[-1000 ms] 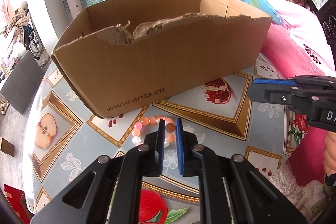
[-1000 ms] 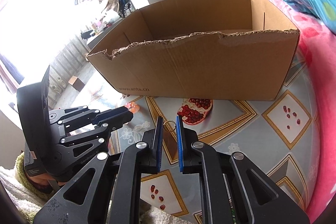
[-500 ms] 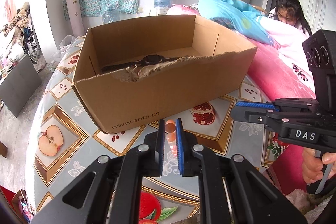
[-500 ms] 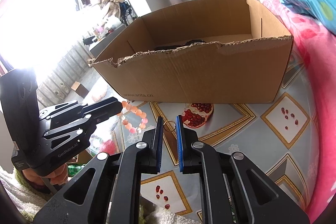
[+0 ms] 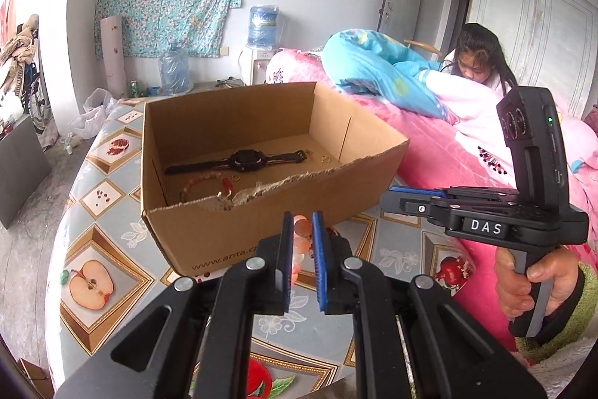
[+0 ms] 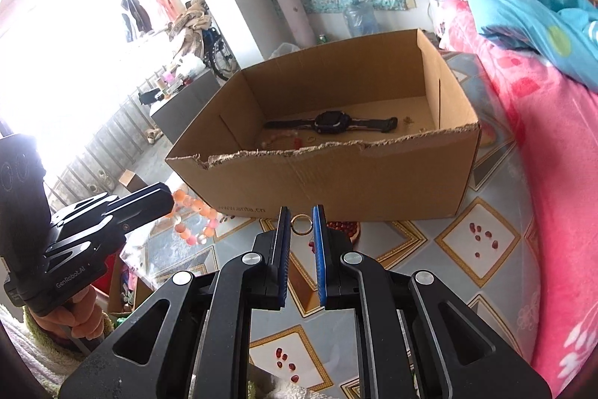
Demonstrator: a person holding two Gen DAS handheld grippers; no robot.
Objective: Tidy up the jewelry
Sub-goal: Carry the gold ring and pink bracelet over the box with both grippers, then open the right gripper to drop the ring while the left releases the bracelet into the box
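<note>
Both grippers have risen since the earlier frame, so the inside of the cardboard box [image 5: 231, 212] now shows. On the left, the left gripper [image 5: 301, 238] is clenched on a bead bracelet [image 6: 194, 219] of orange and pink beads, which hangs before the box over the fruit-pattern tablecloth [image 5: 93, 249]. In the box lie a black watch [image 6: 330, 122] and another bracelet [image 5: 205, 184]. On the right, the right gripper [image 6: 301, 225] pinches a small gold ring [image 6: 301, 224].
</note>
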